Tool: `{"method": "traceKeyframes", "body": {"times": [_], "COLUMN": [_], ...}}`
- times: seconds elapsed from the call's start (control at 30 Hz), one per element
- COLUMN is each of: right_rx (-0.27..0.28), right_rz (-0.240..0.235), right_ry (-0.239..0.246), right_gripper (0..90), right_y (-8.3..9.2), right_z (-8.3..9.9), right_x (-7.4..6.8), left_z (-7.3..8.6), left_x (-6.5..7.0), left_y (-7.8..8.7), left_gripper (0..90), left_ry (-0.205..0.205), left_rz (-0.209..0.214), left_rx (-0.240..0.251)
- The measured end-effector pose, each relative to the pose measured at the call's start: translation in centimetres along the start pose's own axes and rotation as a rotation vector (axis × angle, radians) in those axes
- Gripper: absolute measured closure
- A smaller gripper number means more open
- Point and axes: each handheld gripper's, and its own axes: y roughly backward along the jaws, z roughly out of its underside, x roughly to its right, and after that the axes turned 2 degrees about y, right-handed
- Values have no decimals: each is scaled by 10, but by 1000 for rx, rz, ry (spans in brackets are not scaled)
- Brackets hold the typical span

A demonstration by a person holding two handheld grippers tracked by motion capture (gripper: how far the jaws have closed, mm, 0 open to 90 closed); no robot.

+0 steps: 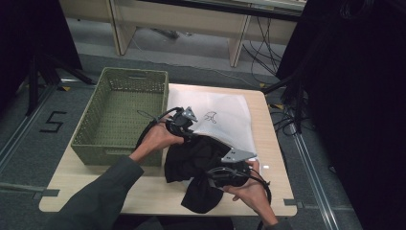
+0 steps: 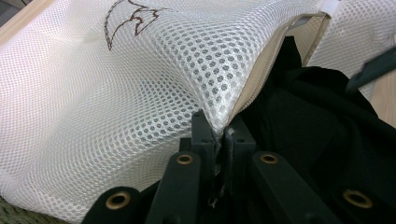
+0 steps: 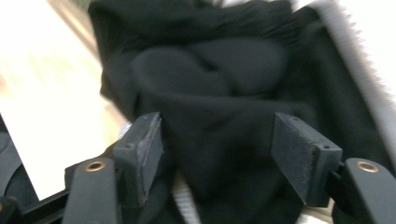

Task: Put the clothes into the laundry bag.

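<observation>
Left tongs (image 2: 218, 133) pinch the mesh bag's (image 2: 116, 102) mouth edge. Right tongs (image 3: 217, 154) gape empty; black garment (image 3: 210, 93) lies just ahead, soft, limp. Grab a thick fold.

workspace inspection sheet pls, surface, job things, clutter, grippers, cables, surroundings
surface: light wooden table, bare at its near left part
job's things: white mesh laundry bag lying flat, its opening edge lifted; black garment bunched at the bag's mouth, part of it hanging toward the near table edge
clutter: green woven basket at the table's left, nothing seen inside
grippers: left gripper shut on the bag's edge; right gripper open, black cloth between the jaws, pads not pressing it
cables: one trailing from each gripper; more on the floor behind the table
surroundings: grey floor with a number 5 mark, pale furniture legs behind
</observation>
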Motion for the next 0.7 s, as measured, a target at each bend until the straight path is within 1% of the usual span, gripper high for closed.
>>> {"method": "traceKeyframes", "body": {"times": [0.03, 0.07, 0.1, 0.13, 0.17, 0.2, 0.23, 0.27, 0.3, 0.33, 0.37, 0.4, 0.43, 0.47, 0.5, 0.53, 0.57, 0.63, 0.67, 0.7], "right_rx": [-22, -28, -53, -84, -83, -136, -148, -177, -201, -204, -176, -179, -171, -168, -154, -123, -101, -49, -63, -63], "right_rz": [-7, -4, -12, -11, 7, 7, 39, 54, 56, 40, 47, 59, 69, 86, 113, 153, 177, 237, 281, 281], "right_ry": [-9, -15, -1, -1, 4, 11, 6, 21, 39, 24, 10, 24, 16, 14, 48, 31, 21, -19, -17, -17], "right_gripper": [324, 318, 311, 307, 309, 320, 352, 456, 575, 683, 766, 801, 814, 821, 823, 825, 826, 827, 827, 827], "right_y": [-6, -14, -19, -24, -36, -38, -47, -54, -59, -63, -66, -67, -69, -69, -68, -67, -65, -65, -69, -69], "right_z": [0, 1, 1, 1, 2, 1, 2, 3, 4, 4, 4, 2, 0, -3, -7, -11, -15, -23, -27, -27], "right_x": [-4, -9, -11, -13, -16, -15, -15, -13, -7, -1, 4, 9, 13, 18, 26, 31, 37, 48, 58, 58], "left_z": [0, 0, 0, 0, 0, 0, 0, 0, 0, 1, 1, 1, 1, 1, 1, 1, 1, 1, 1, 1], "left_x": [0, 0, 0, 0, 0, 1, 1, 2, 1, 2, 3, 3, 3, 4, 4, 3, 4, 5, 4, 4], "left_y": [0, 0, 0, 0, 0, 0, 1, 0, 0, -1, -1, -1, -1, -1, -2, 0, -1, 0, 0, 1], "left_gripper": [846, 846, 846, 846, 847, 847, 847, 847, 848, 848, 848, 849, 849, 849, 849, 850, 849, 849, 849, 849], "left_ry": [-5, -3, -6, -3, -6, -4, -18, -3, -11, -4, -9, -18, -10, -10, -9, -28, -4, -12, -21, -20], "left_rz": [2, 1, 2, 3, 4, 4, 6, 8, 10, 12, 13, 14, 16, 16, 16, 18, 17, 17, 17, 17], "left_rx": [-4, -4, -8, -5, -9, -9, -21, -12, -14, -16, -21, -25, -34, -34, -33, -51, -31, -26, -28, -35]}}
